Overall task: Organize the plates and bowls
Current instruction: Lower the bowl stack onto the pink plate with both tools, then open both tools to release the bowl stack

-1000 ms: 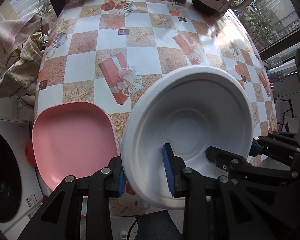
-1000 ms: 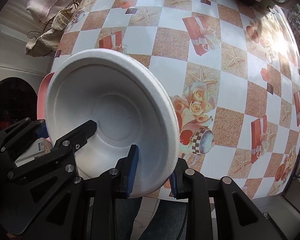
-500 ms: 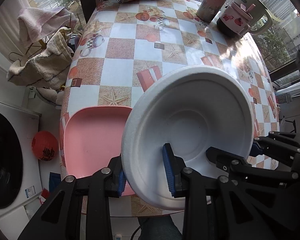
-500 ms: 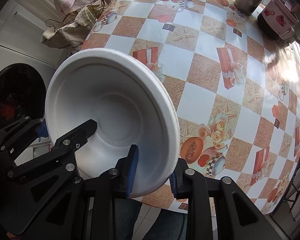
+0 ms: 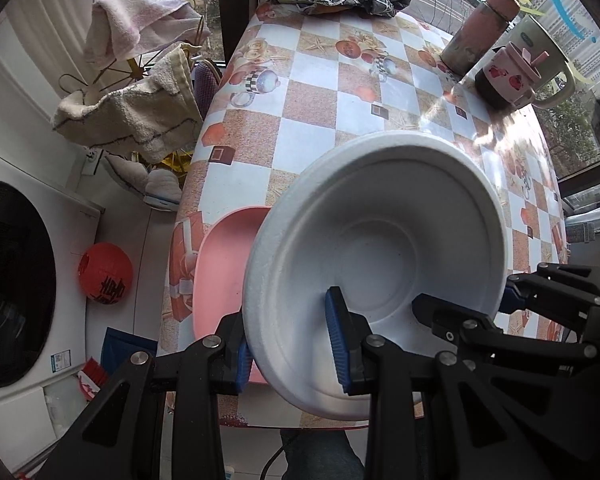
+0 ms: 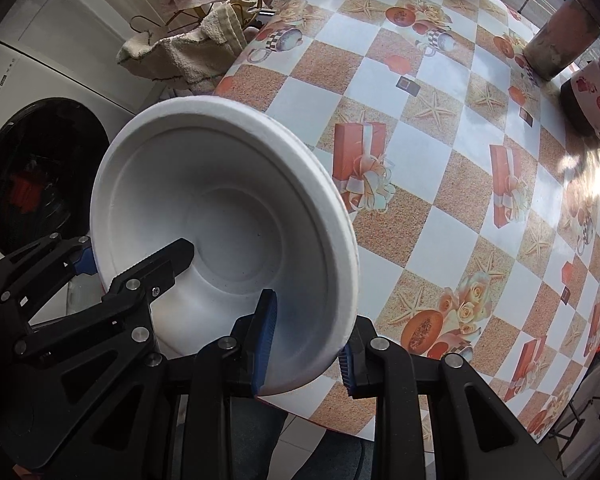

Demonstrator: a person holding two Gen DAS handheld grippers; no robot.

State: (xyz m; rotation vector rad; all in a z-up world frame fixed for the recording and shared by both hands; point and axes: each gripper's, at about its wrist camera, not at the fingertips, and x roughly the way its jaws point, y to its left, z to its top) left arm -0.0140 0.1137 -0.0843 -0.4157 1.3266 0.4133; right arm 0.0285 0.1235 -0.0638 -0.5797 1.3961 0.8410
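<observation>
I hold one white bowl (image 5: pixel 380 248) between both hands, above the near edge of the worktop (image 5: pixel 324 120). It is round and deep, with a matte, faintly grainy surface like moulded pulp or foam, a broad rolled rim and a stepped, flat-bottomed well. My left fingers (image 5: pixel 288 344) are narrowed onto its rim at the lower centre of the left wrist frame: one ribbed blue pad sits inside the wall, the other outside it. My right fingers (image 6: pixel 306 338) clamp the opposite rim the same way at the bottom centre of the right wrist frame, one blue pad inside, one under the lip. Both hands point steeply down at the worktop, and the bowl sits tilted between them. Below and to the left of the bowl in the left frame lies a pink plate (image 5: pixel 220 272), smooth plastic, squarish with rounded corners, flat on the glossy checked oilcloth printed with starfish and gift boxes. At the upper right stand a pinkish flask (image 5: pixel 480 32) and a lidded mug (image 5: pixel 512 80), well apart from the bowl.
</observation>
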